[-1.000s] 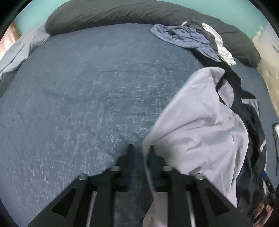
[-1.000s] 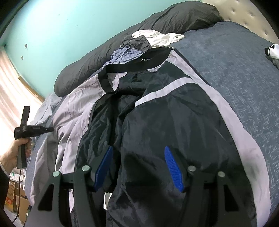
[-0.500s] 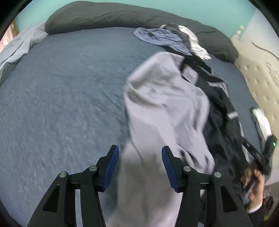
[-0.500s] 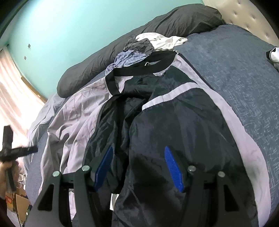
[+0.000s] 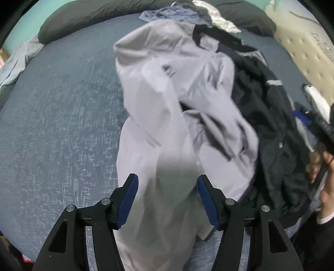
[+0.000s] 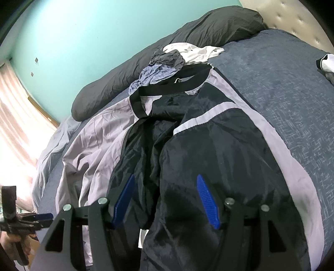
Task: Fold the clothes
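Observation:
A black and light grey jacket (image 5: 187, 87) lies spread on the blue bedcover (image 5: 62, 125). In the left wrist view its grey side is bunched and folded over toward the black side. My left gripper (image 5: 167, 181) hangs over the grey fabric with its jaws opening; the cloth lies between the pads (image 5: 129, 198) without being pressed. My right gripper (image 6: 166, 179) stands open just above the black part of the jacket (image 6: 219, 146), holding nothing. The black collar (image 6: 167, 87) points toward the pillows.
A pile of crumpled clothes (image 6: 162, 68) sits beyond the collar, against a long dark pillow (image 6: 208, 27). A padded headboard (image 6: 302, 16) is on the right, with a black and white garment (image 6: 325, 62) near it. A pale sheet (image 5: 14, 62) hangs off the bed's far side.
My left gripper was shut on the grey edge, carried it across over the jacket, and has let go with its jaws spreading. The right gripper has stayed still.

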Motion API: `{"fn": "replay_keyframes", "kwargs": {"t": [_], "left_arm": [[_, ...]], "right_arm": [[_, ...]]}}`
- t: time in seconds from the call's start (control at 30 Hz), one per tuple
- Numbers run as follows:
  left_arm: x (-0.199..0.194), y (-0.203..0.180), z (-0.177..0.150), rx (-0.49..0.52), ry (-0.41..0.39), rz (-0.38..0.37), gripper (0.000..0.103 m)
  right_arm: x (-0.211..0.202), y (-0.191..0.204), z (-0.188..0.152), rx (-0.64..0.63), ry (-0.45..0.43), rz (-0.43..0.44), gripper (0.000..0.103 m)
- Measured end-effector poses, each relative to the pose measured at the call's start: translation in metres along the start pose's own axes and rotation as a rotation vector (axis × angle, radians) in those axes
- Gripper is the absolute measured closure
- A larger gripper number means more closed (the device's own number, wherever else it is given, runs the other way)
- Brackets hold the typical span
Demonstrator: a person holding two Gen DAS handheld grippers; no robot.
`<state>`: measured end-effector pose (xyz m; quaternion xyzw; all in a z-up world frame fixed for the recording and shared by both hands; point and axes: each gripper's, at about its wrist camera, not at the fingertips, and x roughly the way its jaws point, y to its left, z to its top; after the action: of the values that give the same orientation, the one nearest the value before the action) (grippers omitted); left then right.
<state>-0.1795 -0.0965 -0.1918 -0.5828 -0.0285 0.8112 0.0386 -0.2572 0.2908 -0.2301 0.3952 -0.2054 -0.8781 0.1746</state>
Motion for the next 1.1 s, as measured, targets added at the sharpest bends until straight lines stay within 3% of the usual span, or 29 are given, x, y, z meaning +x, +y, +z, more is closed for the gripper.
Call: {"fn": "replay_keyframes", "kwargs": {"t": [0.13, 0.2, 0.27, 0.33, 0.7, 0.9, 1.1], "left_arm": [[0.007, 0.012, -0.003, -0.035, 0.014, -0.010, 0.044], [0.007, 0.016, -0.003, -0.022, 0.016, -0.003, 0.060], [0.007, 0.022, -0.004, -0.025, 0.021, 0.005, 0.086], [0.003, 0.029, -0.004, -0.028, 0.017, 0.011, 0.094], [-0.029, 0.125, -0.002, -0.150, -0.023, 0.101, 0.094], [-0.025, 0.172, 0.003, -0.212, -0.023, 0.133, 0.094], [-0.009, 0.192, 0.002, -0.235, 0.005, 0.141, 0.092]], "right_arm": [[0.001, -0.001, 0.000, 0.020, 0.007, 0.019, 0.040], [0.001, 0.000, 0.000, 0.018, 0.006, 0.020, 0.040], [0.001, -0.001, 0.000, 0.019, 0.003, 0.017, 0.040], [0.002, -0.003, -0.001, 0.033, 0.002, 0.016, 0.040], [0.005, -0.002, -0.004, 0.035, 0.011, 0.007, 0.040], [0.009, 0.001, -0.006, 0.028, 0.016, -0.003, 0.040], [0.014, 0.004, -0.009, 0.014, 0.025, -0.014, 0.040]]}}
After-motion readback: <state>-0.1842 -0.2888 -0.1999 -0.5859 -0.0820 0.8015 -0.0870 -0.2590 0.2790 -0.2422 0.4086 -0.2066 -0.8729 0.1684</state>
